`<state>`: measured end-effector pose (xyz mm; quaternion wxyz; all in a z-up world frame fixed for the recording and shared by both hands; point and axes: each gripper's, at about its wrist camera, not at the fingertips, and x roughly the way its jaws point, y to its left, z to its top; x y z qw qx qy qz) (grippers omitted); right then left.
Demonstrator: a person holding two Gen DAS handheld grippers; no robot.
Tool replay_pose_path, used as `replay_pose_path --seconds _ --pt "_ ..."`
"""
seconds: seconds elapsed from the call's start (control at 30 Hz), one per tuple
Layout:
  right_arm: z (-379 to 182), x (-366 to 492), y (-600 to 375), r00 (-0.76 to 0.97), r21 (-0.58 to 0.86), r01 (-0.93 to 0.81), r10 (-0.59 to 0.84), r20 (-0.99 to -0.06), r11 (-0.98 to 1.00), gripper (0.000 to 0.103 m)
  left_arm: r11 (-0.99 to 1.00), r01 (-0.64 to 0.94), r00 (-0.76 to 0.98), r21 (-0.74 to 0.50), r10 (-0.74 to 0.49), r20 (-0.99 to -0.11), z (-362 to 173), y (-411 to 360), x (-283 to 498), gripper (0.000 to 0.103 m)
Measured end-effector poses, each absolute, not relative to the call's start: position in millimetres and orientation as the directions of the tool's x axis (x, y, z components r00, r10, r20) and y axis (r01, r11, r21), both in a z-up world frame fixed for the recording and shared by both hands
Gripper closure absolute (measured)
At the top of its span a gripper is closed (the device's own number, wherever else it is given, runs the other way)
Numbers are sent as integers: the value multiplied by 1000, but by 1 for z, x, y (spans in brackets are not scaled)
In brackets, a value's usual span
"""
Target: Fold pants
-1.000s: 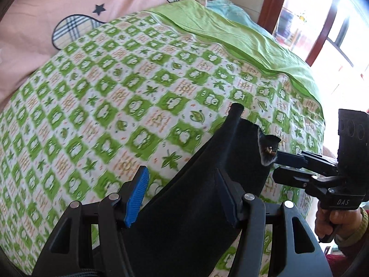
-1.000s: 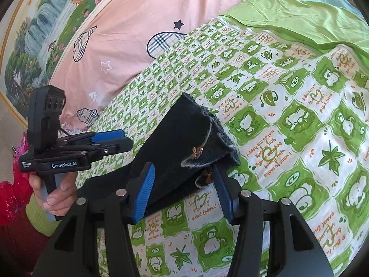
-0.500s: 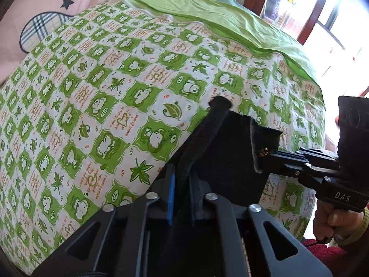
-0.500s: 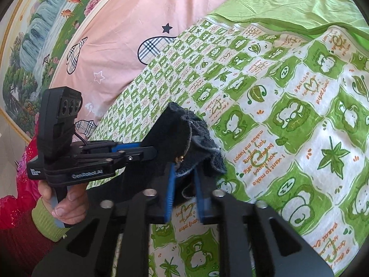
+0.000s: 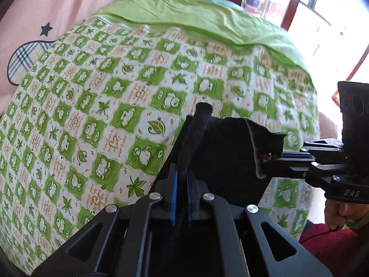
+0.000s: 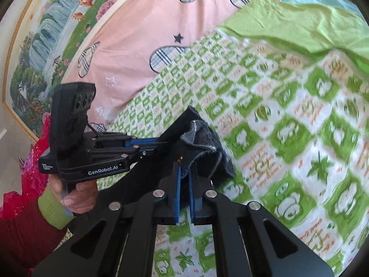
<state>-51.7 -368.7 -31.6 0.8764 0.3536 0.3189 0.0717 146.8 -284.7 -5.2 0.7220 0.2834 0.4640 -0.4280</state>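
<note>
The black pants (image 5: 227, 159) are held up over the bed between both grippers. My left gripper (image 5: 181, 173) is shut on the left edge of the pants, a rolled seam sticking up past the pads. My right gripper (image 6: 184, 169) is shut on the right edge near a small brass rivet (image 6: 181, 159). In the left wrist view the right gripper (image 5: 275, 158) clamps the far corner. In the right wrist view the left gripper (image 6: 161, 144) clamps the pants (image 6: 203, 143) from the left. The lower part of the pants is hidden under the grippers.
The bed is covered by a green and white patterned sheet (image 5: 110, 106). A plain green blanket (image 5: 198, 20) lies at the far end, a pink quilt (image 6: 138, 34) at the left. A bright window (image 5: 322, 16) is at the right.
Both grippers went from open around the pants' edges to shut on them, then lifted the cloth a little above the sheet.
</note>
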Motion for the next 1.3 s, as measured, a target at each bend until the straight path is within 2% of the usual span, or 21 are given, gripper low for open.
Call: replay_pose_path --seconds 0.2,0.23,0.27,0.3,0.33,0.57,0.67,0.73,0.77,0.8,0.83,0.9,1.07,1.3 --pt "-46 -55 -377 765 687 181 338 -548 704 89 476 879 196 20 -323 -926 -9 -288 153 81" --pt "-46 -56 -378 766 685 185 333 -549 704 86 484 875 197 19 -320 -927 -8 -288 157 68" --pt "-46 -56 -379 766 684 191 328 -553 704 80 491 871 196 15 -319 -927 -8 -288 161 58" --pt "-47 -56 -380 760 681 201 326 -562 705 74 499 867 197 12 -320 -927 -8 -288 164 57" --pt "-48 -56 -381 762 682 204 324 -561 702 67 506 863 196 9 -318 -927 -8 -288 168 57" --pt "-54 -50 -380 764 712 186 356 -538 677 67 487 874 154 -10 -296 -943 -26 -304 175 57" --pt "-56 -44 -376 764 715 178 363 -534 676 67 487 872 111 -56 -309 -945 -30 -309 183 59" --pt "-57 -41 -372 769 714 166 365 -526 680 67 474 873 51 -118 -330 -943 -34 -313 187 78" --pt "-57 -40 -370 772 711 158 363 -522 686 70 467 874 33 -136 -335 -941 -35 -318 189 82" --pt "-57 -39 -369 777 706 152 358 -518 691 75 462 877 36 -131 -337 -941 -35 -321 187 86" --pt "-59 -38 -369 779 711 151 360 -514 687 89 450 883 35 -131 -341 -939 -34 -324 185 91" --pt "-61 -40 -376 794 731 145 362 -488 667 90 451 884 50 -122 -351 -935 -31 -327 184 93" --pt "-47 -44 -384 815 731 102 365 -451 675 91 479 854 30 -204 -437 -899 -9 -316 190 93" --pt "-21 -41 -367 817 749 -11 438 -375 663 91 498 844 90 -197 -494 -865 25 -282 173 93"
